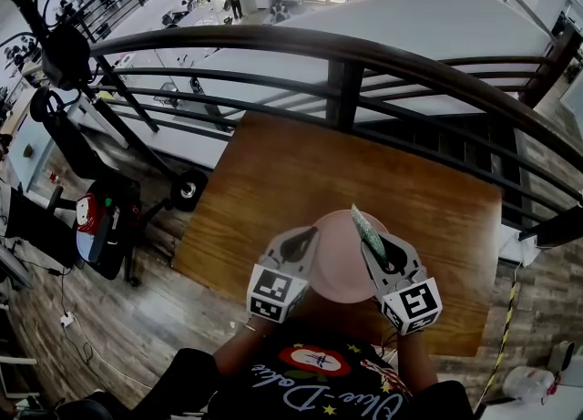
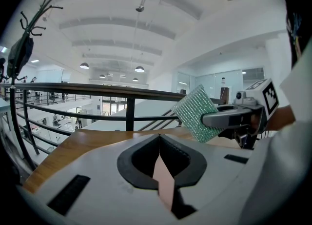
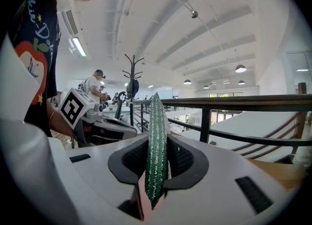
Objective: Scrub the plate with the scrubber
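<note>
A pink plate [image 1: 339,259] hangs above the wooden table [image 1: 273,181], close to the person's chest. My left gripper [image 1: 305,243] is shut on the plate's left rim. In the left gripper view the rim shows as a thin pink edge [image 2: 163,182] between the closed jaws. My right gripper [image 1: 378,247] is shut on a green sparkly scrubber [image 1: 367,230], which stands on edge over the plate's right side. The scrubber [image 3: 157,146] sticks up out of the right jaws, and it [image 2: 199,113] faces the left gripper as a flat square.
A dark curved metal railing [image 1: 337,54] runs just behind the table, with a drop to a lower floor beyond it. A black coat rack [image 1: 64,45] and a scooter with bags [image 1: 100,227] stand to the left. Wood floor surrounds the table.
</note>
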A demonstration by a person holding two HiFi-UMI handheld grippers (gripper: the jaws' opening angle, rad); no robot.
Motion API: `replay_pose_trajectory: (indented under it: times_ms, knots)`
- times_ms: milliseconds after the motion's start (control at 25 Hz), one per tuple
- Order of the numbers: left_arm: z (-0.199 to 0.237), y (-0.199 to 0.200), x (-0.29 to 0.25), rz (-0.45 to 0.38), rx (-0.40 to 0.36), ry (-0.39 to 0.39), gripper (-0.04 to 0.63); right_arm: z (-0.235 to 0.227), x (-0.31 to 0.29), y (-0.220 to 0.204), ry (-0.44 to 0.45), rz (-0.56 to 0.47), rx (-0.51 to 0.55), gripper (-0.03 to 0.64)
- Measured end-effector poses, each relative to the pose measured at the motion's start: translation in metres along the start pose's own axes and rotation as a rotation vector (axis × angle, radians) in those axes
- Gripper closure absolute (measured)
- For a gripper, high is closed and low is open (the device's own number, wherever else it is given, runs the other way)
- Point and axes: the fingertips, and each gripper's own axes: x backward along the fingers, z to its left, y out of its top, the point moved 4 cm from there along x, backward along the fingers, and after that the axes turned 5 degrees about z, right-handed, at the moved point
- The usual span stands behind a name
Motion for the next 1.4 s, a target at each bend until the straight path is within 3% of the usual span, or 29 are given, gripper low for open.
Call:
replay_pose_trajectory:
  times_ms: [400, 600, 1400]
  knots:
    - [-0.001, 0.002, -0.001, -0.001, 0.007, -0.006, 0.592, -0.008, 0.007, 0.007, -0.052, -0.087, -0.082, 0.546]
    - [-0.001, 0.004, 0.000, -0.007, 0.005, -0.005, 0.592, -0.010, 0.008, 0.005, -0.095, -0.065, -0.092, 0.545]
    - [-0.003, 0.007, 0.003, -0.022, 0.001, -0.006, 0.592, -0.011, 0.010, 0.003, -0.089, -0.050, -0.130, 0.548]
